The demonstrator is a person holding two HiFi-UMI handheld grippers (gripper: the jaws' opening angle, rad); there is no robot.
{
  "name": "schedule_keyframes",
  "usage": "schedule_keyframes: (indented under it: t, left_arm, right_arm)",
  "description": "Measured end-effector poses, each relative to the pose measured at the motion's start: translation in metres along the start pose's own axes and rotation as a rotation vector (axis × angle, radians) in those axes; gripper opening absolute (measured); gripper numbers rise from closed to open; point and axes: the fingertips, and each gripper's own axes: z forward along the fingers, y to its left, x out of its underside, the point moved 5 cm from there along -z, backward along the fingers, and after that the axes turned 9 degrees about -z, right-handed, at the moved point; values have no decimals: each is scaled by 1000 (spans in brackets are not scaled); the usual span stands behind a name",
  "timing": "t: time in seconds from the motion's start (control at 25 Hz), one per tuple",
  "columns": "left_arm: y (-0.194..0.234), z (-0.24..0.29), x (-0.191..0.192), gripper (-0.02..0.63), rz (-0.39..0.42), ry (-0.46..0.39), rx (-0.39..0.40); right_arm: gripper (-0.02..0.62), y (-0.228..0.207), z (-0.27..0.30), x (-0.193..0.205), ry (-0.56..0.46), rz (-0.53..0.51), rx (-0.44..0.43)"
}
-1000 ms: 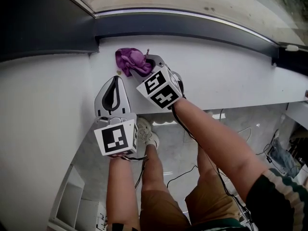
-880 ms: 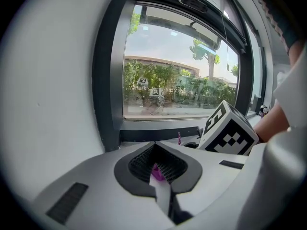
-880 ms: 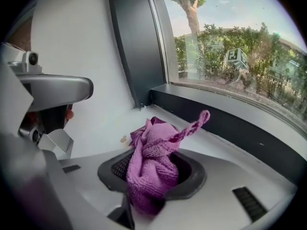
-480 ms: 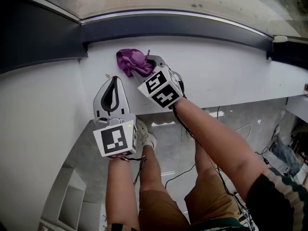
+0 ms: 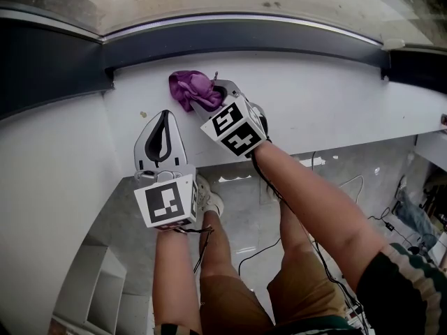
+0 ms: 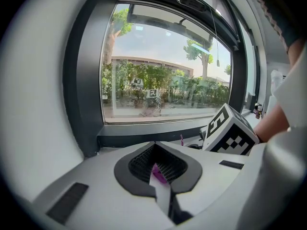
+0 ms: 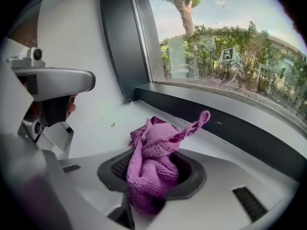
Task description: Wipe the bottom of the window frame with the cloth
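Observation:
A crumpled purple cloth (image 5: 190,89) rests on the white sill (image 5: 328,103) just below the dark bottom rail of the window frame (image 5: 244,42). My right gripper (image 5: 209,98) is shut on the cloth (image 7: 153,169), which bulges out of its jaws toward the rail (image 7: 230,128). My left gripper (image 5: 165,121) lies on the sill left of it and nearer to me, shut with nothing held. In the left gripper view (image 6: 157,157) a sliver of purple shows through the jaw gap, and the right gripper's marker cube (image 6: 230,133) sits to the right.
A dark upright frame post (image 7: 120,47) meets the rail at the left corner. A small speck (image 5: 143,114) lies on the sill left of the left gripper. The sill runs on to the right. Below its front edge are a grey floor, cables (image 5: 349,187) and the person's legs.
Both grippers and the cloth have slid to the right along the sill: the frame corner and the speck now lie farther left of them. Both grippers stay shut.

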Motion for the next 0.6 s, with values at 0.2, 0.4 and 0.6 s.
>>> schedule_keyframes:
  t: [0.2,0.4,0.6]
  left_arm:
    - [-13,7,0,6,4,9,13]
    - [-27,13,-1,6,11,12,31]
    - [-41,20,-3,6,18,22,46]
  right_arm:
    - [152,-9,-8,7,-9,11,7]
    - [152,-16,-16,16,-6,25,11]
    - [152,-24,-25,25,0,38,16]
